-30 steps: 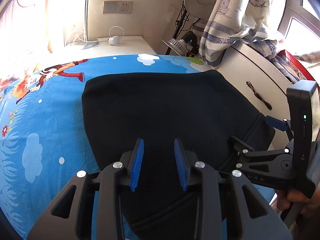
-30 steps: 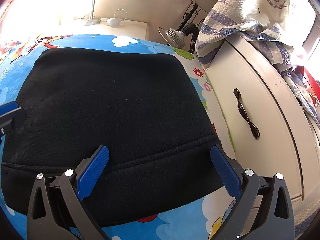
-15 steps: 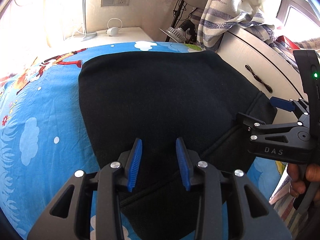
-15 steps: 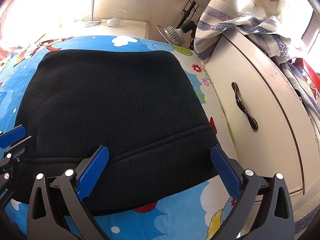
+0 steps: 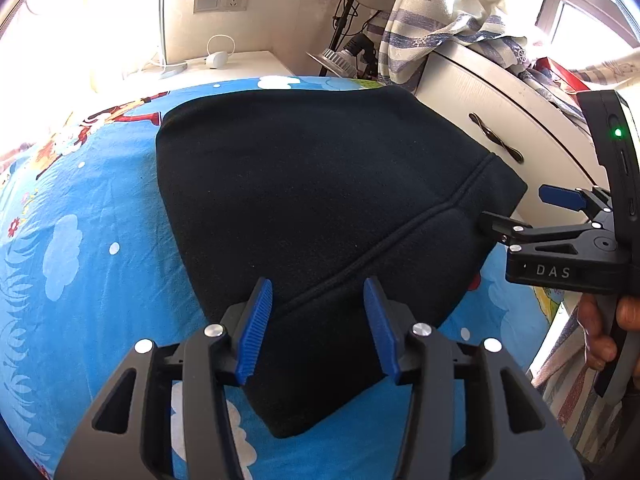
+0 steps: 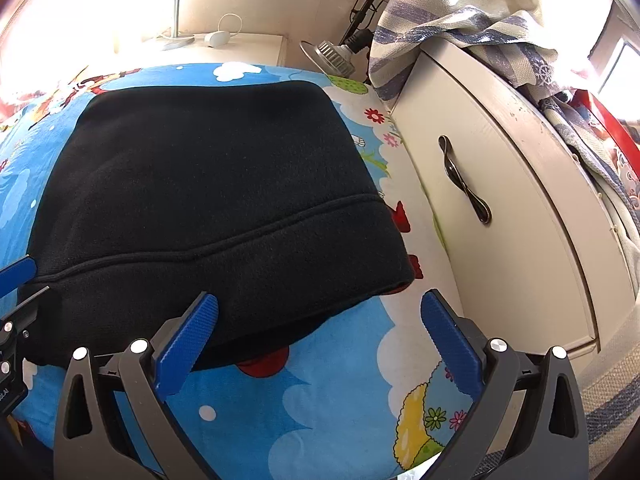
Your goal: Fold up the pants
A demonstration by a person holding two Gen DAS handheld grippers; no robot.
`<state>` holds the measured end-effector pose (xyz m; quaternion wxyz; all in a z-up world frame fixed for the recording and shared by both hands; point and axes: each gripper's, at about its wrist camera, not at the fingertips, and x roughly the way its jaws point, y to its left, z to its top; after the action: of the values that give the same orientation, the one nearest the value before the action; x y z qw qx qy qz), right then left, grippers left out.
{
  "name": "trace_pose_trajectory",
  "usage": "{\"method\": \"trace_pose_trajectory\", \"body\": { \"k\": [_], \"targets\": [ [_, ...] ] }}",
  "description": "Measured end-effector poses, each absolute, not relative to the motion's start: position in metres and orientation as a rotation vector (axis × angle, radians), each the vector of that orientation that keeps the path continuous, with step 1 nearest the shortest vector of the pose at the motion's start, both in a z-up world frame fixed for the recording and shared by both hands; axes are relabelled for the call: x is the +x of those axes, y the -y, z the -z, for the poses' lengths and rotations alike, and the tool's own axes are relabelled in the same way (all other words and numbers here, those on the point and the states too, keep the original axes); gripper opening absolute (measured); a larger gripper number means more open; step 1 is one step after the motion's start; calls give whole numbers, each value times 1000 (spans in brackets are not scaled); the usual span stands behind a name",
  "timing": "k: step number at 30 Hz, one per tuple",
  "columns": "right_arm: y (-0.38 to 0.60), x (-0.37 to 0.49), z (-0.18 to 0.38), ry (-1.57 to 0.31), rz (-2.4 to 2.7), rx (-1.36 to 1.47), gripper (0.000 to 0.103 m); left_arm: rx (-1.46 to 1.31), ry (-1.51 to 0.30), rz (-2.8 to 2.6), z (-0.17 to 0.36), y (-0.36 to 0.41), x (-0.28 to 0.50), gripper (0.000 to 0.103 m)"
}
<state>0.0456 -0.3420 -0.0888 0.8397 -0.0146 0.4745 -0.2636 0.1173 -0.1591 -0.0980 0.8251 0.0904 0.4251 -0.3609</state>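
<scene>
The black pants lie folded into a thick rectangle on the blue cartoon bedsheet, waistband seam toward me. They also show in the right wrist view. My left gripper is open and empty, just above the near waistband edge. My right gripper is open wide and empty, above the sheet at the pants' near right corner. It also shows in the left wrist view, at the pants' right edge.
A cream cabinet with a dark handle stands close along the bed's right side, striped cloth draped over it. A white bedside table with a cable and a lamp stand behind the bed.
Both grippers have drawn back toward me off the pants. The left gripper's jaws have opened wider. The pants lie still.
</scene>
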Motion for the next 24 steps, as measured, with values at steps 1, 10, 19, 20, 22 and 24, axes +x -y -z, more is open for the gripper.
{"method": "trace_pose_trajectory", "body": {
  "k": [1, 10, 19, 20, 22, 24],
  "targets": [
    [343, 43, 90, -1007, 562, -29, 97, 196, -899, 768, 97, 159, 114, 51],
    [349, 8, 68, -962, 612, -12, 97, 199, -857, 862, 68, 166, 80, 69],
    [331, -18, 29, -866, 582, 40, 97, 153, -817, 776, 37, 155, 64, 100],
    [328, -19, 27, -860, 578, 38, 97, 148, -819, 766, 36, 154, 64, 101],
    [323, -17, 23, -847, 576, 27, 97, 134, -824, 741, 35, 151, 65, 101],
    [321, -15, 22, -844, 565, 26, 97, 123, -826, 722, 35, 148, 68, 101]
  ]
}}
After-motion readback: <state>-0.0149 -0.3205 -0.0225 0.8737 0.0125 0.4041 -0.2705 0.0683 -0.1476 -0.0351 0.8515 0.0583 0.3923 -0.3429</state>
